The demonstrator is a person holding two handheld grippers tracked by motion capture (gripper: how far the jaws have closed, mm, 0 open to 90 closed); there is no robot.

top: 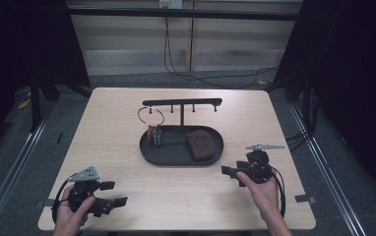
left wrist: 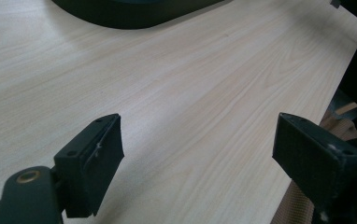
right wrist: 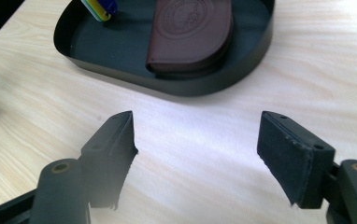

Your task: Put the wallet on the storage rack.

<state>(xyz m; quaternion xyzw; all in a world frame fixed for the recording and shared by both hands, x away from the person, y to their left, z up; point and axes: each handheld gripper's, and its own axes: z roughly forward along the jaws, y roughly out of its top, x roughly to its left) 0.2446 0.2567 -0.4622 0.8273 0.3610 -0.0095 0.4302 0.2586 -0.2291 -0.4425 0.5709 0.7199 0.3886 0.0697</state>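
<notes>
A black oval tray (top: 149, 153) sits mid-table with a T-shaped hook stand (top: 182, 103) rising from it. A metal ring (top: 150, 116) hangs from the stand's left hook with coloured key tags (top: 154, 136) below it. A brown leather pouch (top: 201, 145) lies in the tray's right half; the pouch (right wrist: 190, 37) also lies ahead of my right gripper's jaws. My left gripper (top: 116, 193) rests open at the table's front left, over bare wood (left wrist: 200, 144). My right gripper (top: 232, 173) is open at the front right, short of the tray (right wrist: 204, 86), nothing between its fingers.
The wooden table (top: 127, 113) stands on a grey floor with metal rails at both sides. Cables (top: 196, 76) lie on the floor behind it. Dark curtains flank the scene. Bare wood surrounds the tray on all sides.
</notes>
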